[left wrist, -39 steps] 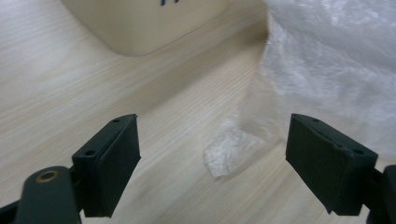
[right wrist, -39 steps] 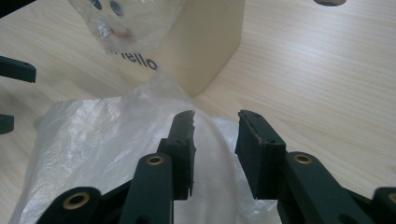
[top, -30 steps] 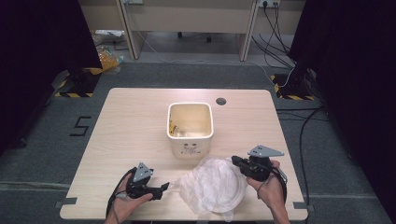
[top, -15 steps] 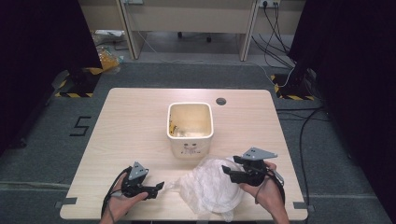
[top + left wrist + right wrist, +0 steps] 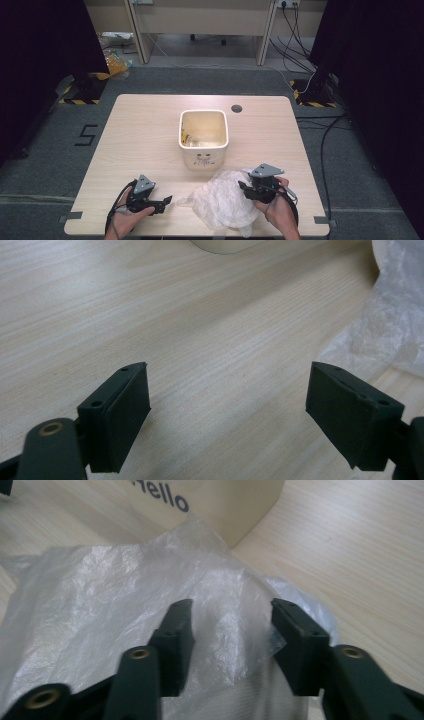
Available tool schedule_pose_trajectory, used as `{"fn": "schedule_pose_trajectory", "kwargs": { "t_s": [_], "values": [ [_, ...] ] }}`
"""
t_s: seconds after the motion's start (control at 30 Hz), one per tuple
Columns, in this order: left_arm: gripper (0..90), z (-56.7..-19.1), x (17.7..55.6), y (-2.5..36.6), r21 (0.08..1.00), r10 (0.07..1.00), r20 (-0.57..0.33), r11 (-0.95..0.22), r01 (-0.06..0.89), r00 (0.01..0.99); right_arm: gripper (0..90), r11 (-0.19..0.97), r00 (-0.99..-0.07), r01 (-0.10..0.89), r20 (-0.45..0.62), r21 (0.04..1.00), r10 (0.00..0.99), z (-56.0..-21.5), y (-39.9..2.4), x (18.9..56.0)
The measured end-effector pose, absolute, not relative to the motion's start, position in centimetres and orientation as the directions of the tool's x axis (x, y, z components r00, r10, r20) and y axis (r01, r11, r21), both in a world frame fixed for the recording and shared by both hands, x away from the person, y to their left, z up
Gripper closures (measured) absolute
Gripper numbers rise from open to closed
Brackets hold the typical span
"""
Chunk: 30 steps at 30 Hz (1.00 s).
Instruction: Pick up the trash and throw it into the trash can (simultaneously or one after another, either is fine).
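A crumpled clear plastic bag (image 5: 220, 202) lies near the table's front edge, just in front of a cream bin (image 5: 203, 137) with "Hello" printed on it. My right gripper (image 5: 245, 189) sits at the bag's right side. In the right gripper view its jaws (image 5: 231, 625) have just been closing. They stand apart with a raised fold of the bag (image 5: 100, 595) between them, not visibly pinched. My left gripper (image 5: 167, 201) rests left of the bag, pointing at it. Its jaws (image 5: 245, 410) are open over bare wood, with the bag's edge (image 5: 395, 315) ahead on the right.
The bin (image 5: 225, 505) stands mid-table with some scraps inside. A round cable hole (image 5: 236, 108) sits at the back of the wooden table (image 5: 145, 135). Cables and desks lie on the floor beyond.
My right gripper has shifted slightly left and lower onto the bag, its jaws now around a fold. The bag's right side has been pushed in. The left gripper has stayed put.
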<state>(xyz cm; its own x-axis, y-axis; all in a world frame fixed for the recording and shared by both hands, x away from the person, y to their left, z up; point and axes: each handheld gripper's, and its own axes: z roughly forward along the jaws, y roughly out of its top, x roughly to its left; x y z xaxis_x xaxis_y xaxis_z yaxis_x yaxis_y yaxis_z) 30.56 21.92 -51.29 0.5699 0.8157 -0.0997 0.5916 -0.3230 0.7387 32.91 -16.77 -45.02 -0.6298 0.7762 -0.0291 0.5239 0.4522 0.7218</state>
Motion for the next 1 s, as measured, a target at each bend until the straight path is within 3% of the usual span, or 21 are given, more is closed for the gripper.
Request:
{"fn": "schedule_pose_trajectory", "kwargs": {
  "t_s": [0.13, 0.17, 0.23, 0.27, 0.3, 0.57, 1.0],
  "values": [
    [17.2, -51.4, 30.6, 21.8, 0.737, 0.814, -0.1, -0.326, 0.592, 0.572, 71.4, 0.419, -0.612, 0.517, -0.02, 0.746, 0.791, -44.6, -17.9, 33.1],
    [17.2, -51.4, 30.6, 21.8, 0.737, 0.814, -0.1, -0.326, 0.592, 0.572, 71.4, 0.419, -0.612, 0.517, -0.02, 0.746, 0.791, -44.6, -17.9, 33.1],
    [17.2, -51.5, 30.6, 21.7, 0.736, 0.813, -0.103, -0.325, 0.594, 0.572, 84.4, 0.394, -0.612, 0.5, -0.007, 0.771, 0.791, -44.3, -18.7, 33.1],
    [17.2, -51.5, 30.6, 21.7, 0.736, 0.813, -0.103, -0.325, 0.594, 0.572, 84.4, 0.394, -0.612, 0.5, -0.007, 0.771, 0.791, -44.3, -18.7, 33.1],
    [17.2, -51.5, 30.6, 21.7, 0.736, 0.813, -0.104, -0.324, 0.594, 0.572, 89.9, 0.387, -0.62, 0.498, 0.006, 0.776, 0.785, -44.2, -18.9, 33.2],
    [17.2, -51.5, 30.7, 21.9, 0.736, 0.817, -0.109, -0.316, 0.598, 0.566, 90.0, 0.342, -0.626, 0.497, 0.057, 0.797, 0.778, -43.5, -19.3, 33.1],
    [17.0, -51.9, 30.7, 21.7, 0.73, 0.819, -0.097, -0.328, 0.6, 0.566, 90.0, 0.264, -0.608, 0.443, 0.071, 0.857, 0.791, -37.8, -21.8, 35.0]
  ]
}}
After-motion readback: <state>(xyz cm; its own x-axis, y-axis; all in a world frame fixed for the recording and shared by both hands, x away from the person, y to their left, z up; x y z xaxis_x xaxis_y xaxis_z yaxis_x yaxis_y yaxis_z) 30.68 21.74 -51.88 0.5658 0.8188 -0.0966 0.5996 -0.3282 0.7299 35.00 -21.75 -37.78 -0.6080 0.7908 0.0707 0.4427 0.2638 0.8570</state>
